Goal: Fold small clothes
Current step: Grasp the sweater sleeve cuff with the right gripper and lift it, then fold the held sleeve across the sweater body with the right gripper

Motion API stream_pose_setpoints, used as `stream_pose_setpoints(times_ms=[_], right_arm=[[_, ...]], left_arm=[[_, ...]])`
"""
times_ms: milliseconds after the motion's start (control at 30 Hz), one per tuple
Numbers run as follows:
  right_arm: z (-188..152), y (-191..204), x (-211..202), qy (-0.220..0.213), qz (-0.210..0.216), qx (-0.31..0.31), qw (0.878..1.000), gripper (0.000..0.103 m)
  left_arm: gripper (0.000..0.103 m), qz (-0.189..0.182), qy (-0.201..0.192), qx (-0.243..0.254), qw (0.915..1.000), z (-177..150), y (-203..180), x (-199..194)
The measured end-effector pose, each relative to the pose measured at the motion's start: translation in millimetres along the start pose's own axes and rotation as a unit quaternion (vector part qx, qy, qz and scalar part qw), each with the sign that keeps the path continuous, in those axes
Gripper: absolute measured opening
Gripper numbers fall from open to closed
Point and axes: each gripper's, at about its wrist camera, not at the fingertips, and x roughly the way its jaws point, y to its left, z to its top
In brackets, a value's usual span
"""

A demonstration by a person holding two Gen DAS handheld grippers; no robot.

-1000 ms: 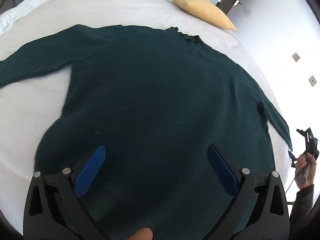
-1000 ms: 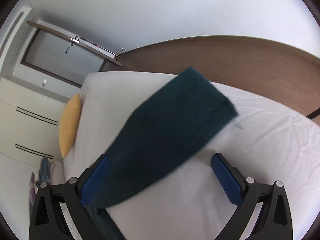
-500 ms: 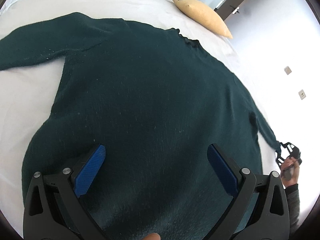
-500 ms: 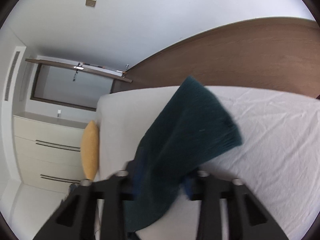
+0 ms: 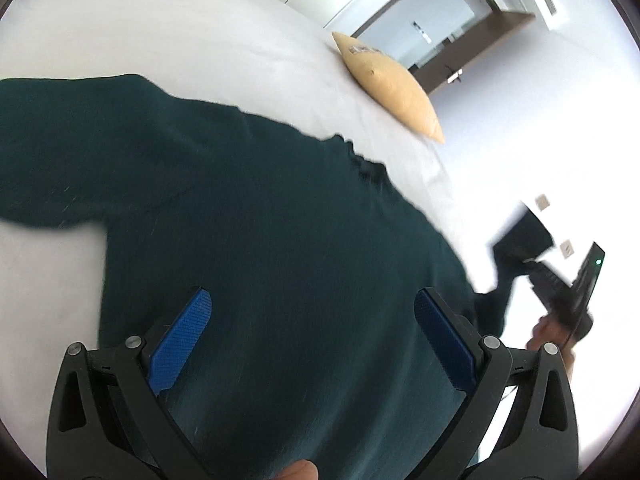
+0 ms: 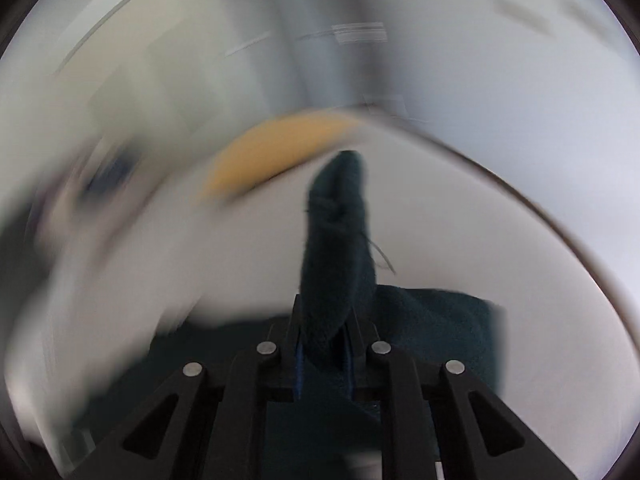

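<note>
A dark green sweater [image 5: 260, 220] lies spread flat on the white bed [image 5: 160, 20], collar toward the yellow pillow. My left gripper [image 5: 312, 300] hovers open over the sweater's body, nothing between its blue pads [image 5: 180, 344]. At the right edge of the left wrist view, a hand [image 5: 548, 332] holds my right gripper [image 5: 560, 292], with the sleeve end [image 5: 520, 236] raised off the bed. In the blurred right wrist view, the right gripper [image 6: 324, 320] has its jaws closing, pinched on that sleeve [image 6: 340, 240], which sticks up between them.
A yellow pillow [image 5: 392, 88] lies near the far edge of the bed and shows blurred as the pillow [image 6: 280, 148] in the right wrist view. White wall, cabinets and a doorway stand beyond. A thumb [image 5: 298, 472] shows at the bottom edge.
The right gripper closed from wide open onto the sleeve end, lifted it off the bed and swung fast. The left gripper slid across the sweater and turned, staying open.
</note>
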Motion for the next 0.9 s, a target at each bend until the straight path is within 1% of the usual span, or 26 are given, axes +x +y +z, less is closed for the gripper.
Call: stream_pose_setpoints(times_ms=[33, 67, 100, 167, 200, 300, 333, 400, 467, 533, 567, 600, 633, 700, 767, 800, 833, 867, 900], right_arm=[[-10.0, 34.5, 12.9, 0.017, 0.009, -0.049, 0.999, 0.015], [-24.7, 68.9, 28.3, 0.038, 0.017, -0.094, 0.995, 0.015], [-41.2, 94.6, 39.5, 0.052, 0.018, -0.125, 0.991, 0.015], [-67.3, 122.1, 49.0, 0.063, 0.019, -0.155, 0.986, 0.015], [-76.8, 130.1, 53.0, 0.067, 0.019, -0.161, 0.984, 0.015], [-92.8, 131.6, 53.2, 0.069, 0.014, -0.162, 0.984, 0.015], [-94.3, 129.4, 51.5, 0.067, 0.016, -0.157, 0.985, 0.015], [-95.8, 127.5, 43.8, 0.058, 0.014, -0.151, 0.987, 0.015], [-78.0, 122.0, 64.1, 0.055, 0.013, -0.147, 0.987, 0.016], [-74.8, 129.7, 67.6, 0.052, 0.015, -0.153, 0.987, 0.018], [-70.3, 130.3, 70.6, 0.053, 0.015, -0.156, 0.986, 0.020], [-71.7, 132.1, 70.9, 0.054, 0.016, -0.161, 0.985, 0.021], [-72.6, 133.6, 72.0, 0.057, 0.017, -0.163, 0.985, 0.025], [-73.4, 134.2, 72.4, 0.060, 0.025, -0.160, 0.985, 0.031], [-73.1, 131.6, 70.4, 0.061, 0.030, -0.149, 0.986, 0.037], [-72.8, 129.1, 69.0, 0.064, 0.032, -0.141, 0.987, 0.043], [-73.5, 125.8, 67.1, 0.068, 0.035, -0.132, 0.988, 0.052], [-75.1, 122.3, 64.7, 0.072, 0.037, -0.123, 0.989, 0.060], [-77.6, 117.1, 60.9, 0.077, 0.038, -0.110, 0.990, 0.063]], left_arm=[[0.103, -0.007, 0.006, -0.010, 0.9999, 5.8, 2.6, 4.9], [0.103, -0.020, 0.021, -0.028, 0.9992, 12.9, 7.5, 13.5], [0.103, -0.030, 0.039, -0.044, 0.9978, 18.5, 11.8, 23.8], [0.103, -0.044, 0.077, -0.074, 0.9933, 23.9, 19.3, 41.8], [0.103, -0.052, 0.086, -0.082, 0.9916, 26.5, 20.5, 49.5], [0.103, -0.079, 0.091, -0.094, 0.9883, 39.0, 17.6, 67.7], [0.103, -0.092, 0.093, -0.102, 0.9861, 44.1, 16.5, 75.2], [0.103, -0.116, 0.104, -0.131, 0.9791, 54.8, 13.2, 99.3], [0.103, -0.127, 0.116, -0.142, 0.9748, 63.7, 7.1, 122.5], [0.103, -0.140, 0.133, -0.142, 0.9709, 73.5, -2.6, 141.5], [0.103, -0.146, 0.142, -0.142, 0.9688, 77.4, -7.8, 144.2], [0.103, -0.151, 0.150, -0.143, 0.9666, 72.6, -15.8, 146.6], [0.103, -0.155, 0.155, -0.143, 0.9650, 63.7, -27.0, 148.6], [0.103, -0.169, 0.167, -0.146, 0.9602, 68.0, -31.3, 163.9], [0.102, -0.165, 0.172, -0.150, 0.9594, 67.2, -32.5, 174.2], [0.101, -0.167, 0.173, -0.150, 0.9589, 66.8, -32.0, 175.7], [0.099, -0.170, 0.173, -0.149, 0.9586, 66.8, -32.8, 178.6], [0.084, -0.173, 0.176, -0.146, 0.9580, 66.5, -34.1, 181.6], [0.066, -0.174, 0.185, -0.144, 0.9566, 62.7, -34.4, 183.0]])
